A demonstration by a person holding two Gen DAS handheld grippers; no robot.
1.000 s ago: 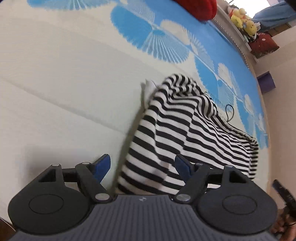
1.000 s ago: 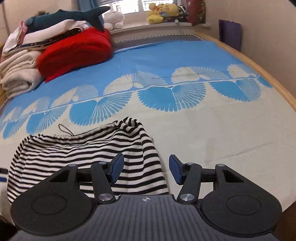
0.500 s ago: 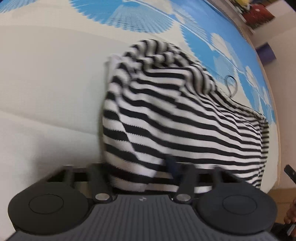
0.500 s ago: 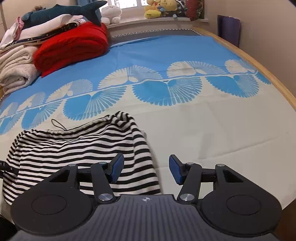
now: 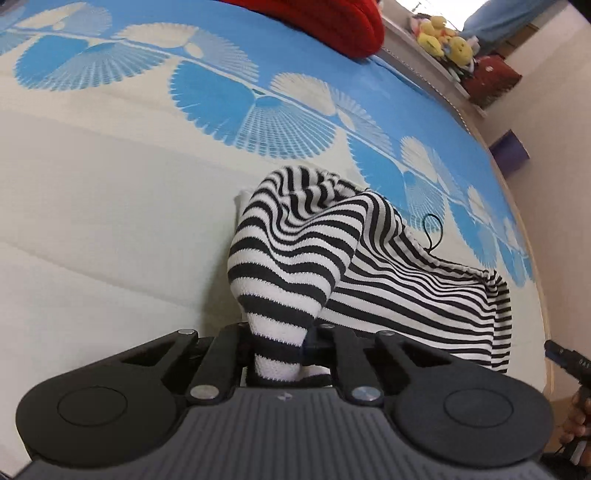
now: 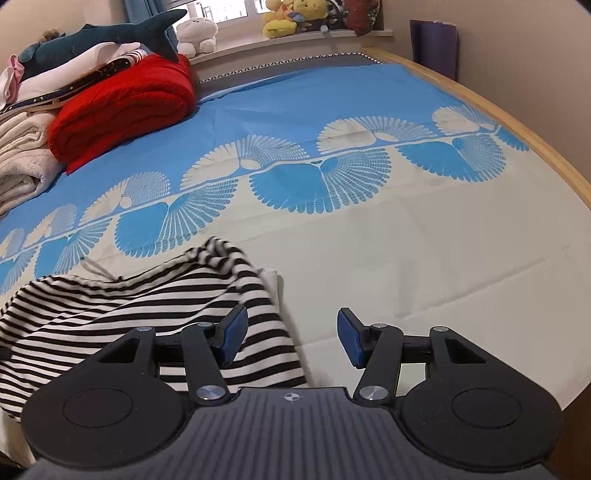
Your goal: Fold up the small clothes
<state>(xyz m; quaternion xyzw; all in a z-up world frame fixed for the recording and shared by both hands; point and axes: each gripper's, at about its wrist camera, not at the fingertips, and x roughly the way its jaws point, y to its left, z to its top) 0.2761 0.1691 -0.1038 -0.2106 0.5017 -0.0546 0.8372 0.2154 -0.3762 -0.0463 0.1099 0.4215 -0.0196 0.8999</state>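
In the left wrist view, the left gripper [image 5: 279,347] sits at the bottom centre of the frame, its jaws closing on a bunched corner of the striped garment [image 5: 369,266]. The cloth is pinched between the fingers and rises off the bedspread [image 5: 110,229] in a hump, while the rest trails toward the right of the frame and lies on the bed. A red blanket [image 5: 332,22] sits at the top edge.

In the right wrist view, the right gripper [image 6: 288,338] stands half open with nothing between its blue pads. Its left pad [image 6: 233,334] hangs over the garment's edge; the other is over bare bedspread. The garment fills the lower left.

The step in hand looks like the first grasp for a fold. Next, the right gripper likely needs to take the near corner below it, so that both can carry the edge over evenly.
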